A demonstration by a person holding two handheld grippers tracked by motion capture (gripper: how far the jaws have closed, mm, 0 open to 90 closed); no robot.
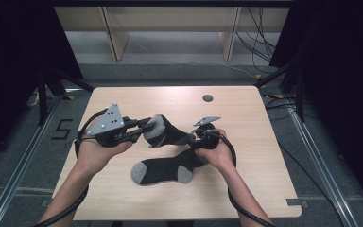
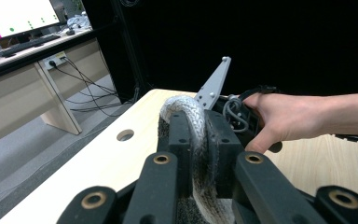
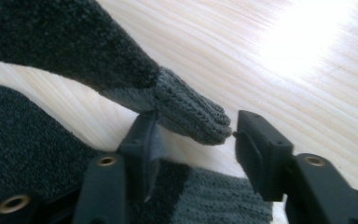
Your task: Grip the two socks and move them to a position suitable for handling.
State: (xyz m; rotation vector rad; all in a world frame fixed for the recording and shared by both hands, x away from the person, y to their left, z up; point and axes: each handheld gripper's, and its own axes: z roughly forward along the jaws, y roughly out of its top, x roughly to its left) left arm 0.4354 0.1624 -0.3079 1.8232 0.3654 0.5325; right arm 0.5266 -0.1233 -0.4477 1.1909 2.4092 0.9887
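The black knitted sock with grey toe and heel [image 1: 163, 132] hangs lifted above the pale wooden counter [image 1: 246, 156], stretched between both tools. The left hand-held gripper [image 1: 144, 128] is clamped tight on its grey end. The right hand-held gripper [image 3: 193, 140] stands partly open, the sock's other grey tip between its jaws, touching one. A second black-and-grey sock [image 1: 168, 170] lies flat on the counter below. A "5" [image 1: 62, 128] is marked on the floor.
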